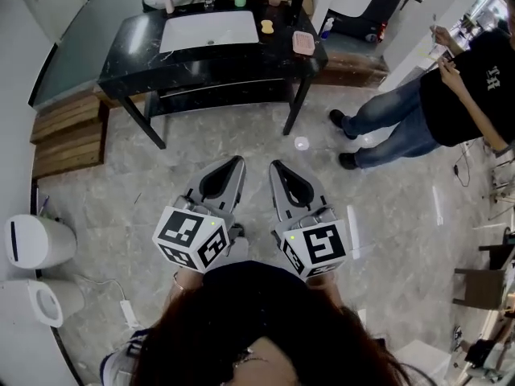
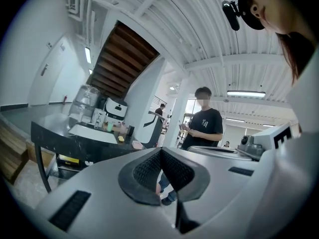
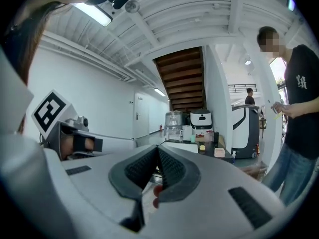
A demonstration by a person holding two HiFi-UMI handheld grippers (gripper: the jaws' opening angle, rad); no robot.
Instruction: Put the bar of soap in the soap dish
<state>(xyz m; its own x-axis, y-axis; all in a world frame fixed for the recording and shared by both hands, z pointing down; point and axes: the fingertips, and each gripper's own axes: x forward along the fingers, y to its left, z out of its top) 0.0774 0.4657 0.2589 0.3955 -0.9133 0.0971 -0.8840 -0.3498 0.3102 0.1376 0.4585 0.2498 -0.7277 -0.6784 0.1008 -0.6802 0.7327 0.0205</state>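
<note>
Two grippers are hovering side by side low in the head view, well apart from the work: left gripper (image 1: 235, 164) and right gripper (image 1: 276, 168), both w/ jaws pressed together, nothing btwn them, both pointing toward the black bench (image 1: 137, 34) across the floor. The yellow bar of soap (image 1: 267, 26) is lying on the bench top just right of the white sink basin (image 1: 208, 30). The pink soap dish (image 1: 303, 43) is sitting near it, further right by the bench edge, not touching the soap. A bystander (image 1: 418, 107) is standing off to the right.

Left gripper view: jaws are meeting at the tips, empty. The bench is showing far off at left, w/ bar of soap (image 2: 121, 139) and soap dish (image 2: 136, 145) as small specks.

Right gripper view: jaws are likewise sitting closed, holding nothing. Bar of soap (image 3: 202, 148) and soap dish (image 3: 219, 152) are showing beyond them, dish to the right.

Handling, as a guess: the soap is looking small, rigid and light, prob. smooth and slippery, esp. if wet from the sink. Taking it across its narrow width, centred, w/ a moderate squeeze seems best. Too hard a pinch risks squirting it out. The dish is looking light too, so a nudge could be sliding it.
</note>
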